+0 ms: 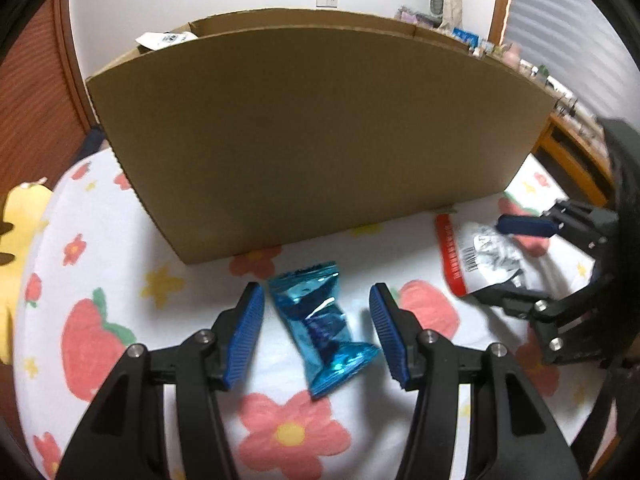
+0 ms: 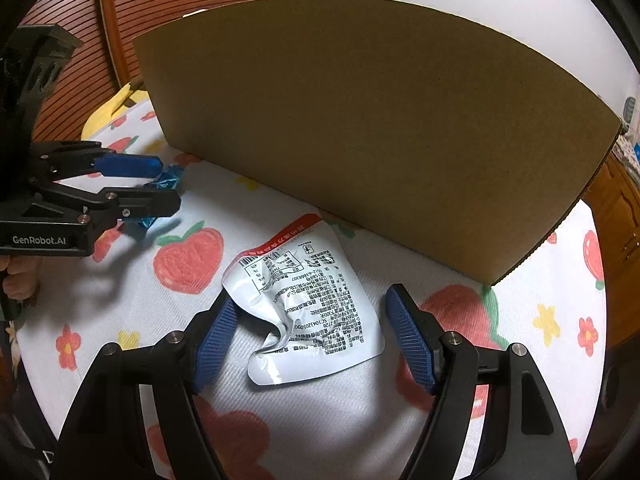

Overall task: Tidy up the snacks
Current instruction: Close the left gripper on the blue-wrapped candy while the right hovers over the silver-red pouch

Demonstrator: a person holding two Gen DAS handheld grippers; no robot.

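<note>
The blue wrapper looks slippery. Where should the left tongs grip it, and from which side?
Grip the blue wrapper at its pinched middle, coming down from above with the left tongs. It lies flat on the cloth with flared ends, so the narrow waist probably fits best between the pads.

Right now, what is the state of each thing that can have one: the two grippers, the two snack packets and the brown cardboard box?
Left gripper: open, astride the packet, pads clear.
Shiny blue foil snack packet: lying flat on the cloth, sealed, not gripped.
Right gripper: open around the pouch.
White crumpled snack pouch with red edge: lying printed side up, creased.
Brown cardboard box: upright, open-topped.
</note>
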